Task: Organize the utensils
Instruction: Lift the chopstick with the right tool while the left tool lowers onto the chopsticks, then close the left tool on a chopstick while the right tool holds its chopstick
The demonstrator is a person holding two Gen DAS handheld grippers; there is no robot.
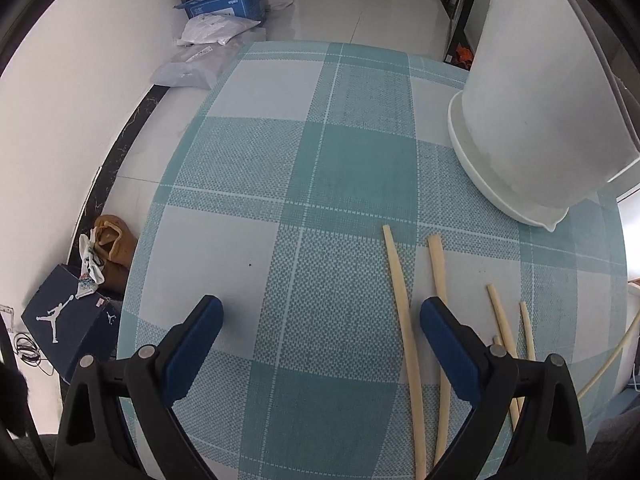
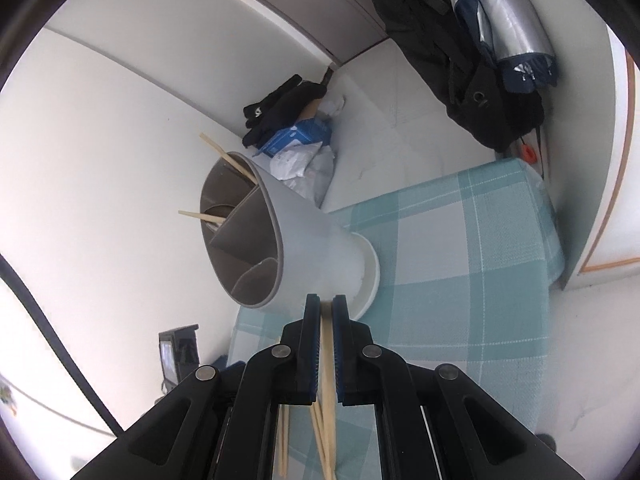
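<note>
chopstick pinched in my right, holder up at eleven o'clock

my right hand-held gripper (image 2: 326,304) is closed nearly all the way, its blue pads pressing on one pale chopstick (image 2: 327,364) that runs straight back between them toward six o'clock. only a sliver of it shows at the tips, so its far end barely sticks out ahead of the jaws. the utensil holder (image 2: 280,240) lies just beyond those tips, and its open mouth is up at about eleven o'clock from them. it leans steeply in the right wrist view, long axis running from its white saucer base near the tips up and left to the rim. i judge the stick has to be swung until its axis lines up with that mouth. inside, grey dividers split it into compartments, and chopsticks already stand in the far ones, poking out past the rim.

my left hand-held gripper (image 1: 322,316) is spread wide with nothing in it, pointing steeply down at the desk (image 1: 260,160). the loose chopsticks (image 1: 404,312) lie at about three o'clock of its centre, long axes running twelve to six, one passing just inside the right pad.

the sticks are thin, smooth, pale wood or bamboo, slightly tapered. the holder is matt white, a smooth plastic-looking cone. the desk wears a woven teal and white check cloth.
</note>
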